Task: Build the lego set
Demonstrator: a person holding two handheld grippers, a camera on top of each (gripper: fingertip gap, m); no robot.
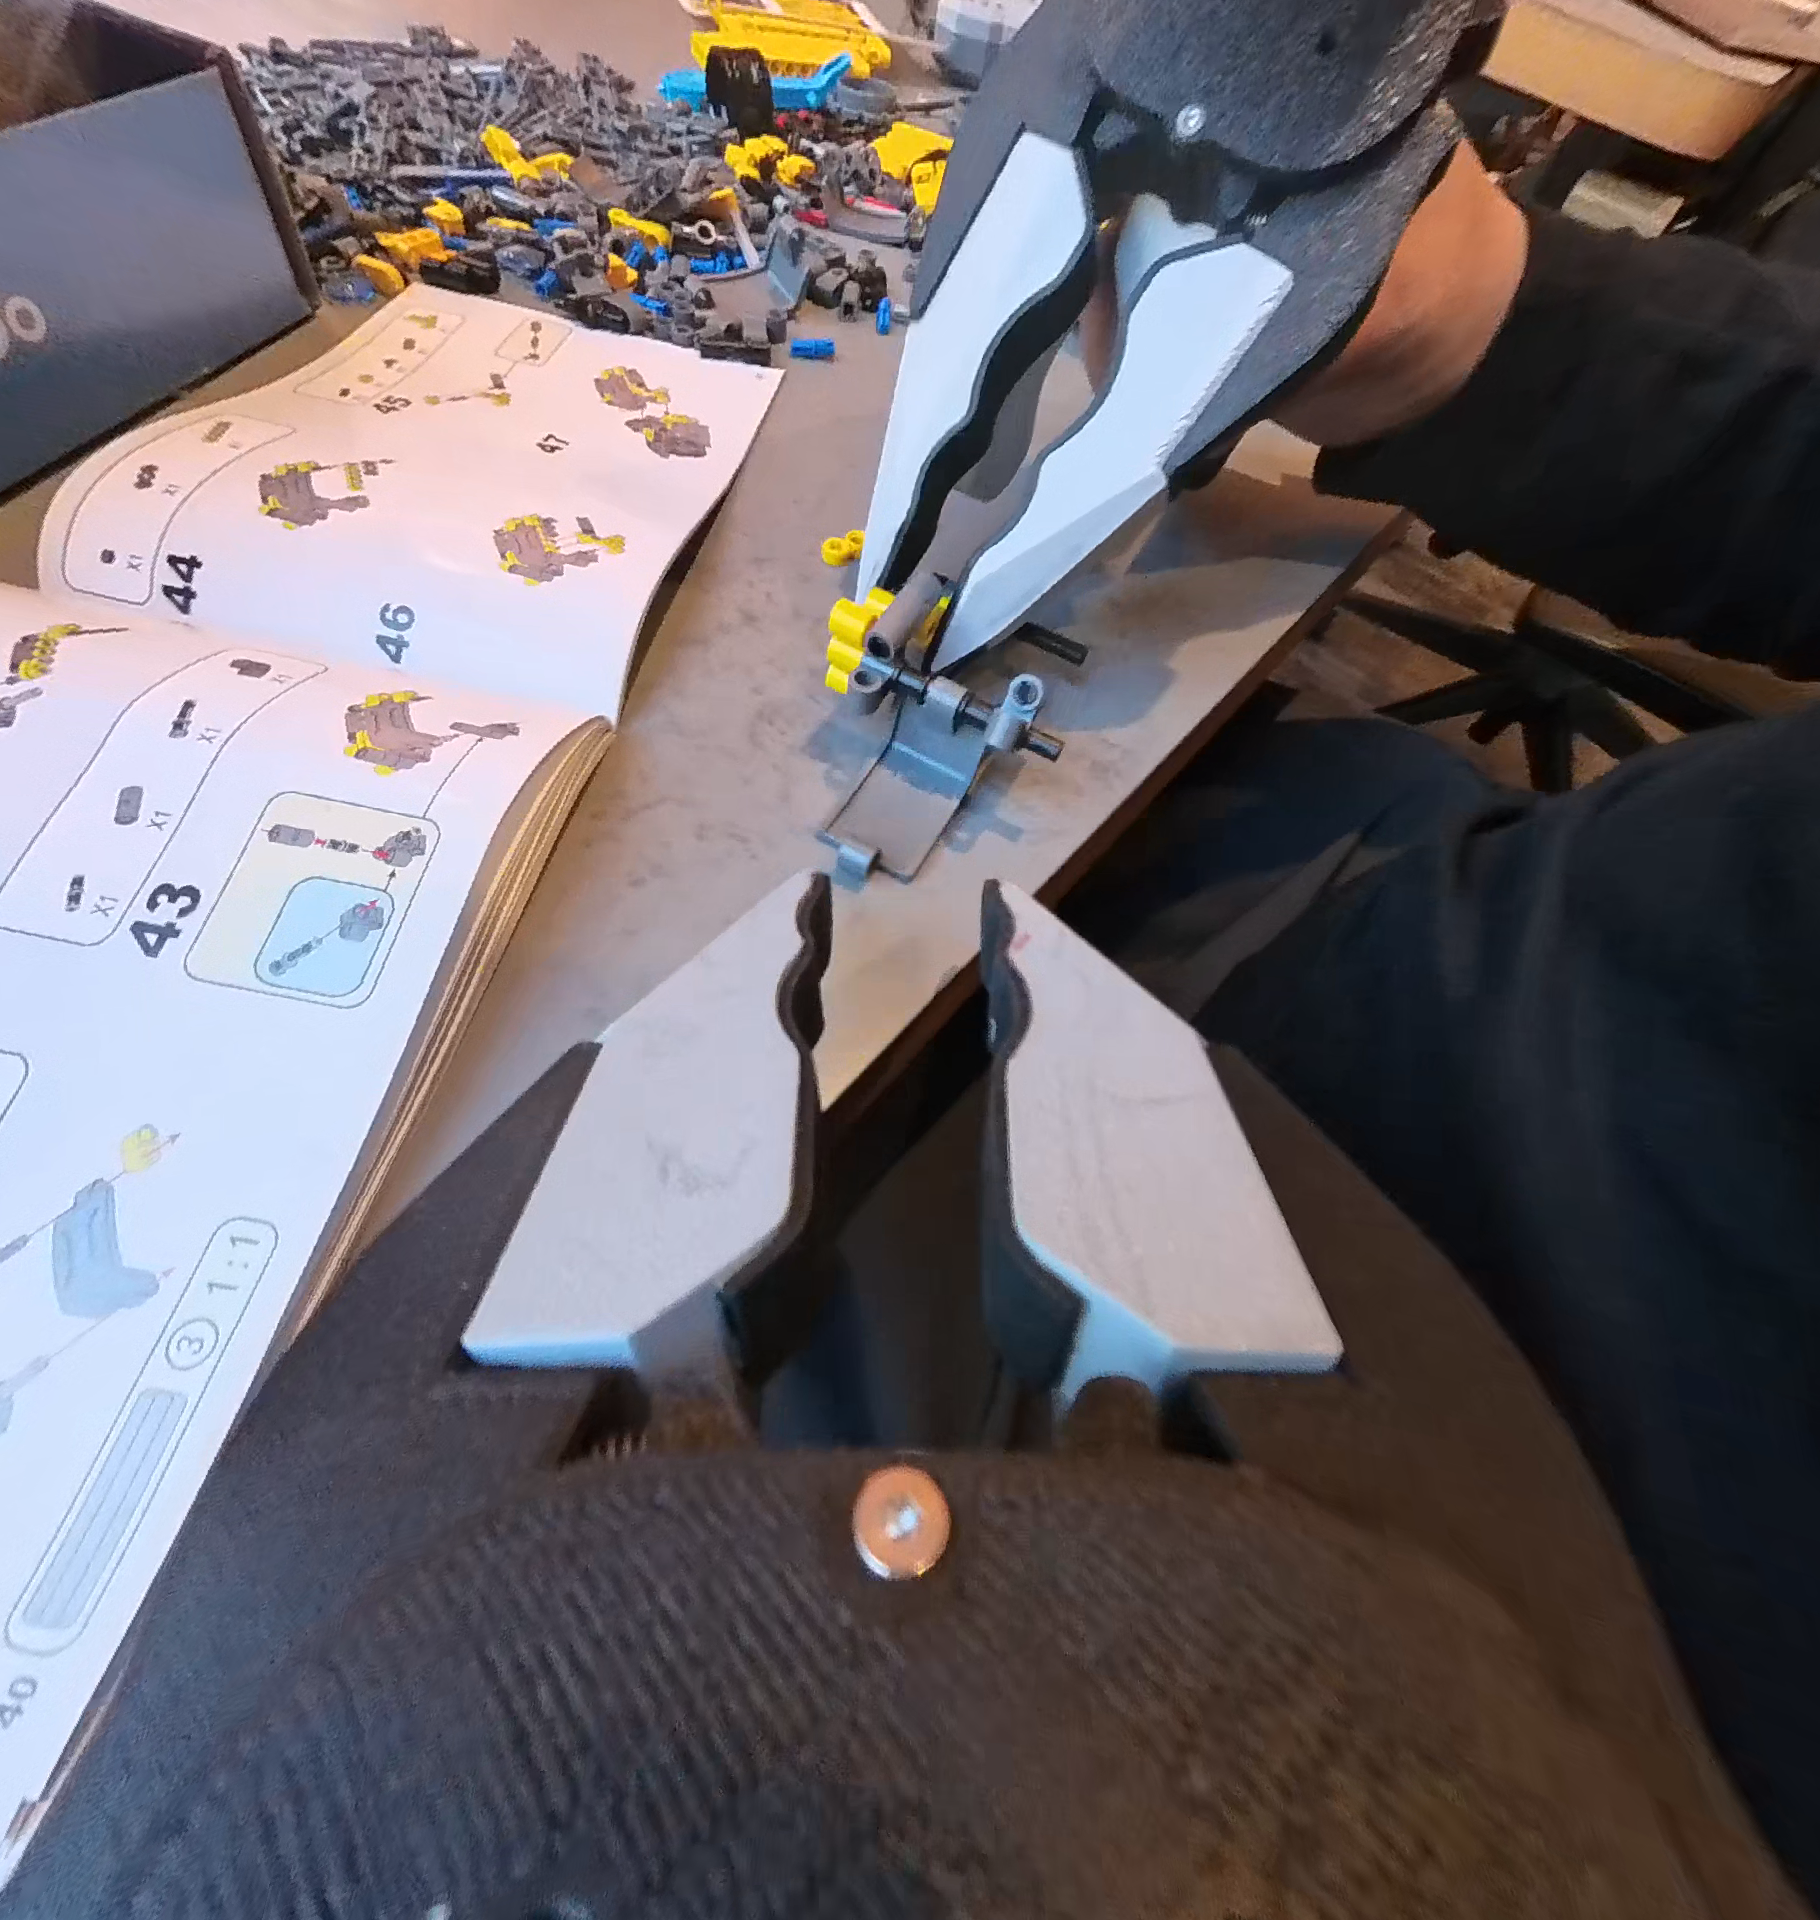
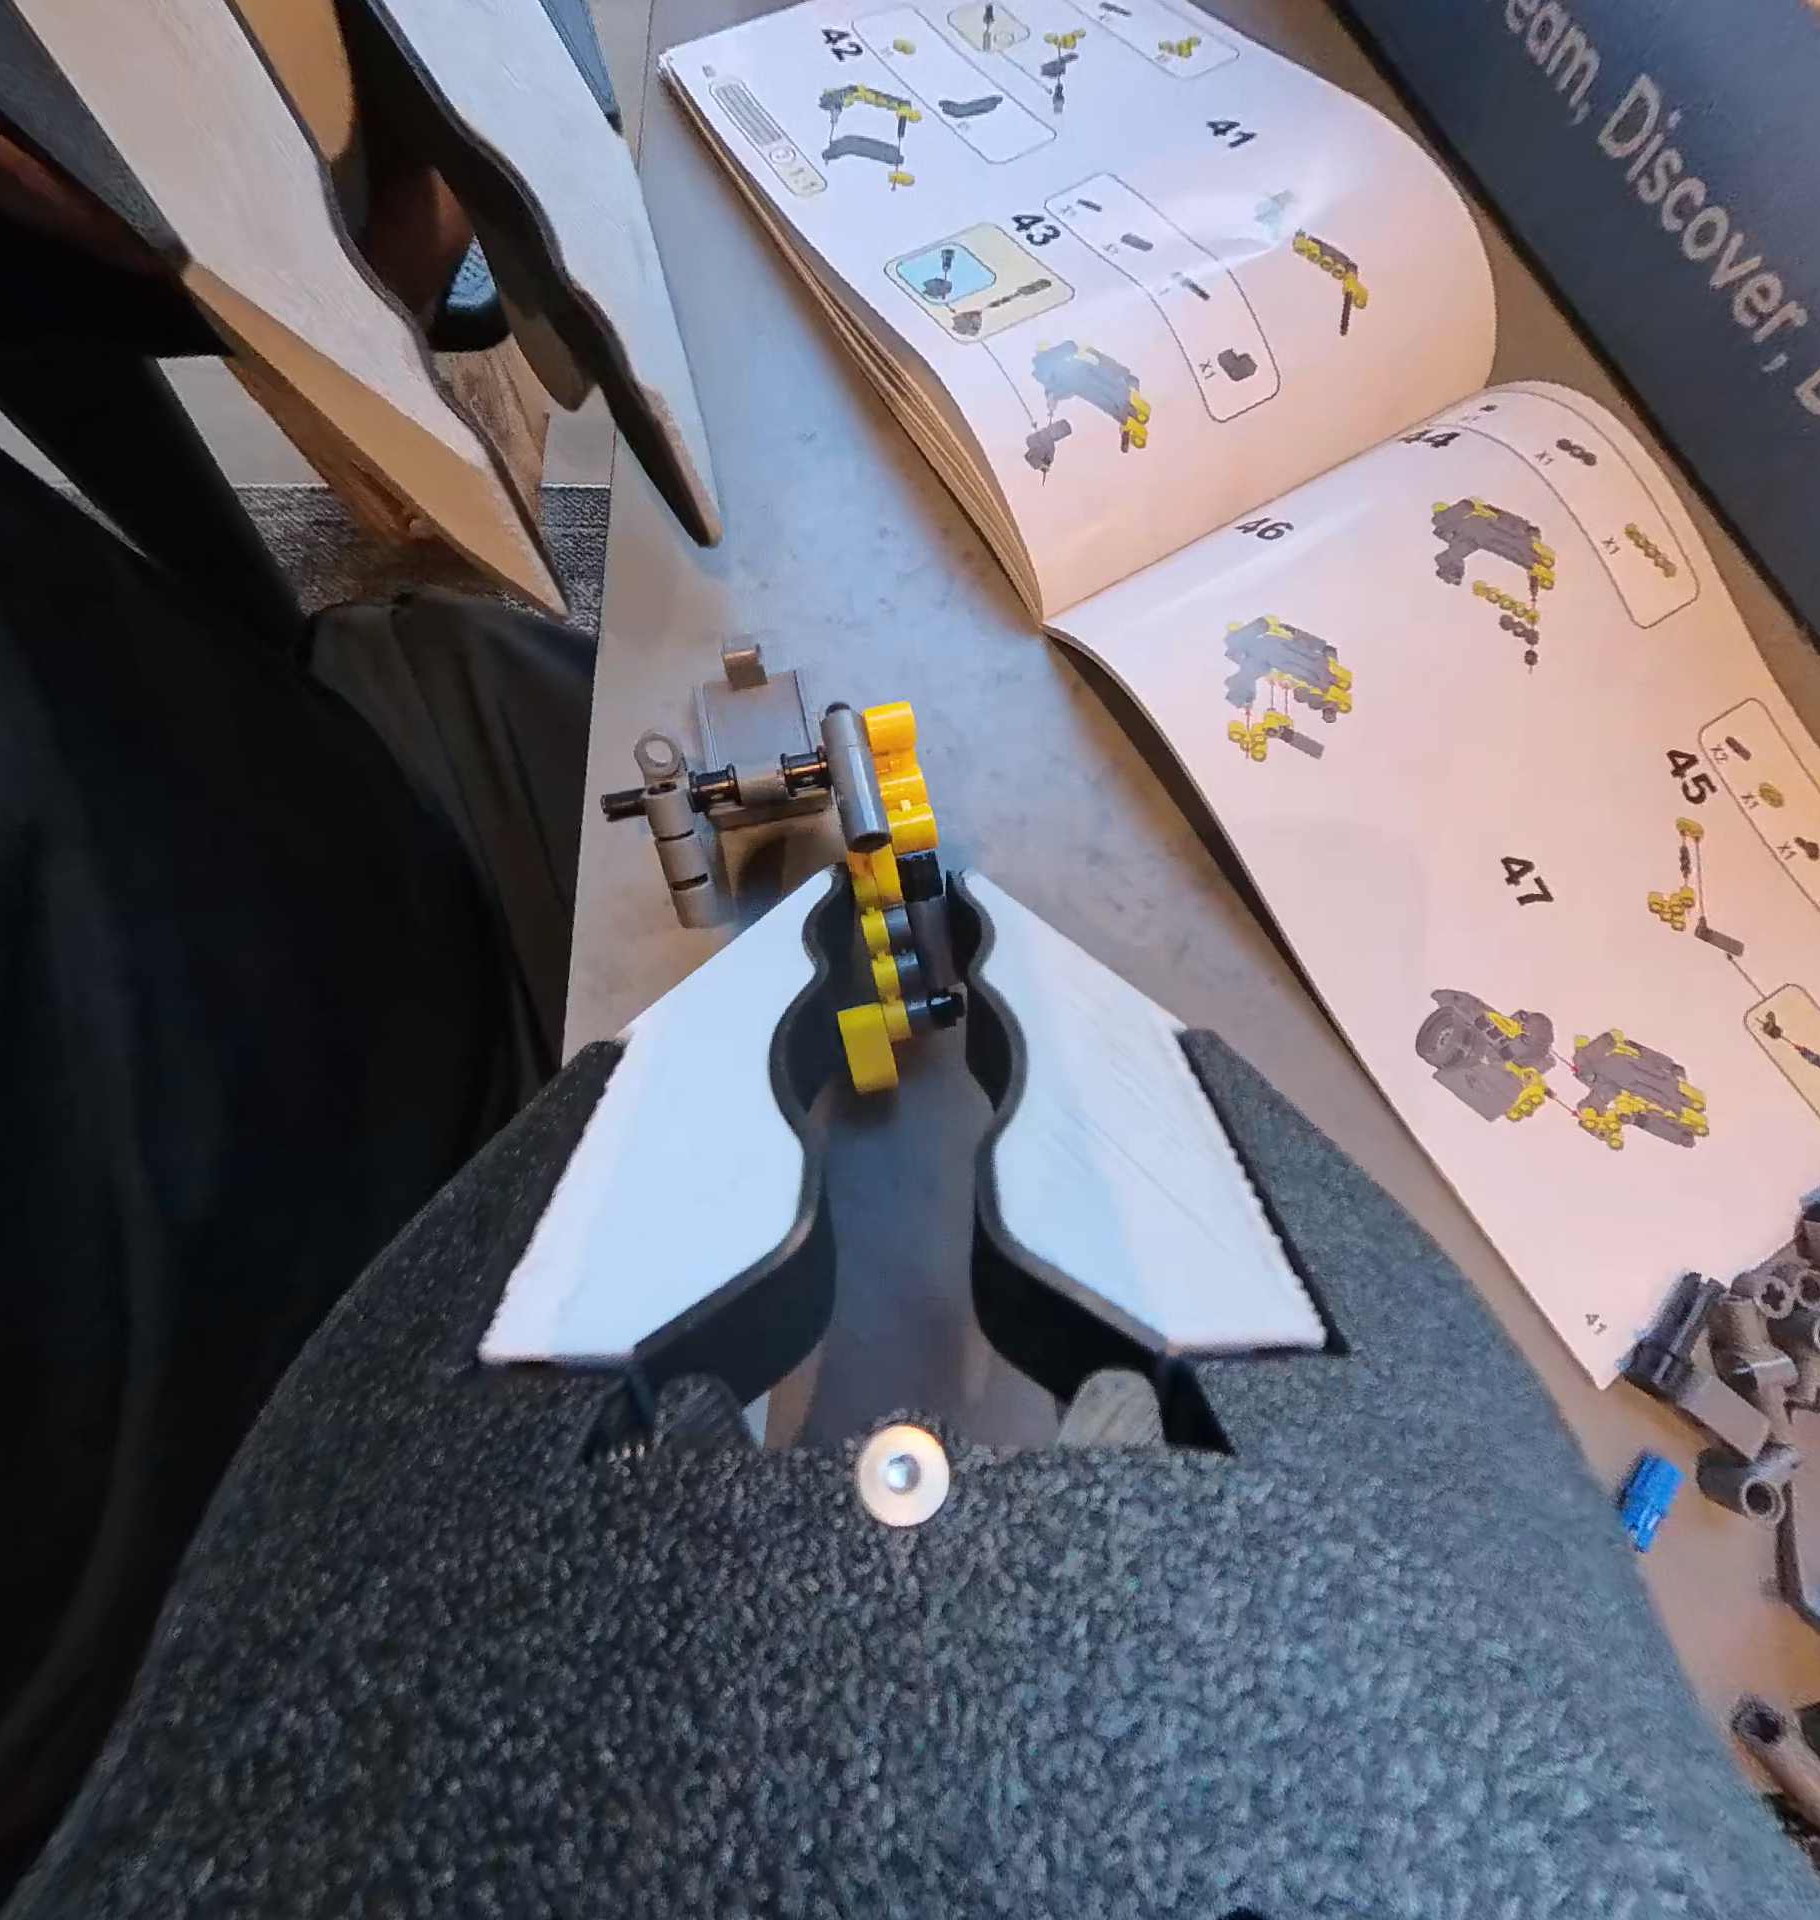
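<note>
Two wrist cameras, facing each other across my small brick assembly (image 1: 927, 717).
My left view looks close along the table edge at it; my right sits nearer, opposite; both share the open instruction booklet (image 2: 1301, 582) beside it.

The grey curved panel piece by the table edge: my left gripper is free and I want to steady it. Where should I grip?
Probably the flat lower tongue of the grey curved panel piece, which points at the open left gripper. Come straight along the table from the near side; the right gripper crowds the upper end.
</note>
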